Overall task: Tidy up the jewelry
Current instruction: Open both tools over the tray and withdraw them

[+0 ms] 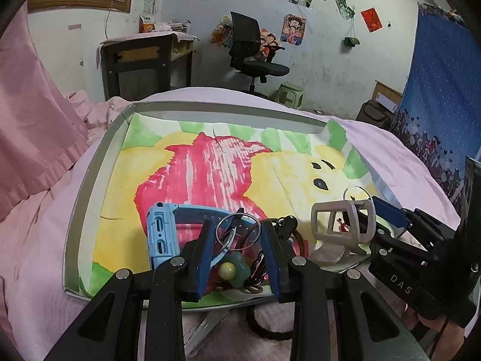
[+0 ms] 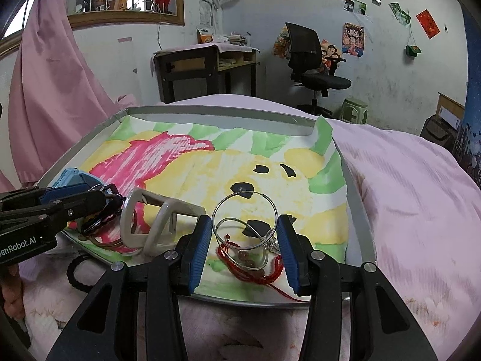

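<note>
Two parted grippers over the tray [image 2: 359, 210]: left gripper [image 1: 237, 255] around keyrings [image 1: 231, 228], right gripper [image 2: 243, 252] around bangles [image 2: 243, 219], nothing clamped

A bed [image 2: 405, 186] in pink sheets carried a shallow grey-rimmed tray [image 2: 356, 192]. A black ring [image 2: 73, 273] lay beside the tray's near edge.
</note>
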Demonstrator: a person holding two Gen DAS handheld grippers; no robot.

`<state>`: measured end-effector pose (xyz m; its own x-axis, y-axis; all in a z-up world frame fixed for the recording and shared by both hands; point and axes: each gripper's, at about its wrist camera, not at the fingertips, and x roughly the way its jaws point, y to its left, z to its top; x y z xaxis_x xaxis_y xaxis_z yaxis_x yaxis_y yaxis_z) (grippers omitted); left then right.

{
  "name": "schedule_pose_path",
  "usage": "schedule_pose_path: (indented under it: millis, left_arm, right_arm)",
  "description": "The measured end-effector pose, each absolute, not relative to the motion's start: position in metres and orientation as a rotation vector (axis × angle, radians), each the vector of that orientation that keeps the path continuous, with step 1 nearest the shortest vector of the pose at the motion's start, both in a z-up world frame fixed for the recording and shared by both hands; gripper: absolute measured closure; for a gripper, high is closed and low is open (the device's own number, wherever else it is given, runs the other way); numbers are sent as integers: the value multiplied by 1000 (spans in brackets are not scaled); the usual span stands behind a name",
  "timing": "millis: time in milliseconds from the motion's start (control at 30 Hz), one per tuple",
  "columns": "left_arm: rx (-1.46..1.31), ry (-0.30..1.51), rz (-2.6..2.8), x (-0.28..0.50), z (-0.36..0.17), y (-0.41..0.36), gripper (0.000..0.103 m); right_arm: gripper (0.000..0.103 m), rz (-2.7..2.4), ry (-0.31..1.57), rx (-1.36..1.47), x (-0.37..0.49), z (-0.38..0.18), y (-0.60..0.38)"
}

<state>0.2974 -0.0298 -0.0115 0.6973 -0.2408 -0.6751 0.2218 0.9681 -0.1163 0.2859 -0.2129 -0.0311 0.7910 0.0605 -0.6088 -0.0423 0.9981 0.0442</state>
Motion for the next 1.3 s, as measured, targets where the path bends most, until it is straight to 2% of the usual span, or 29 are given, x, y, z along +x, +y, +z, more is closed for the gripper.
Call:
schedule_pose_path:
  millis: [33, 100, 133, 167, 300, 367, 433, 533, 633, 700, 767, 900, 1000, 1300]
  left_arm:
    - [-30, 757, -259, 298, -12, -30, 73]
    - [-35, 754, -258, 297, -11, -30, 72]
    - [-38, 750, -261, 297, -11, -30, 70]
    - [-44, 745, -266, 295, -10, -29, 68]
    - [-45, 705, -276, 286, -3, -27, 57]
    - [-38, 677, -269, 280, 2, -25, 46]
    - [-32, 642, -260, 273, 8, -22, 40]
    - [-28, 593, -252, 262, 17, -19, 33]
    - [-15, 543, -236, 250, 26, -15, 23]
    - [-6, 510, -232, 240, 32, -13, 19]
    - [-2, 482, -224, 232, 36, -11, 9]
    - [-3, 422, -206, 213, 42, -6, 4]
    - [-5, 398, -195, 200, 45, -2, 3]
    - [9, 347, -184, 165, 47, 7, 2]
  right_arm:
    - [62, 52, 657, 31, 285, -31, -213]
    - [55, 40, 654, 37, 283, -30, -216]
    - [49, 32, 643, 44, 281, -29, -218]
    - [47, 27, 630, 52, 278, -27, -220]
    - [47, 8, 599, 67, 271, -18, -225]
    - [47, 3, 577, 69, 265, -13, -226]
    - [46, 1, 550, 71, 258, -8, -228]
    - [35, 3, 499, 80, 246, 3, -229]
    - [30, 9, 456, 92, 233, 13, -229]
    - [22, 6, 426, 100, 223, 19, -230]
    - [14, 1, 392, 104, 213, 25, -230]
    - [9, -2, 347, 111, 195, 33, -232]
    - [2, -1, 314, 123, 182, 37, -233]
    - [1, 45, 255, 145, 146, 41, -230]
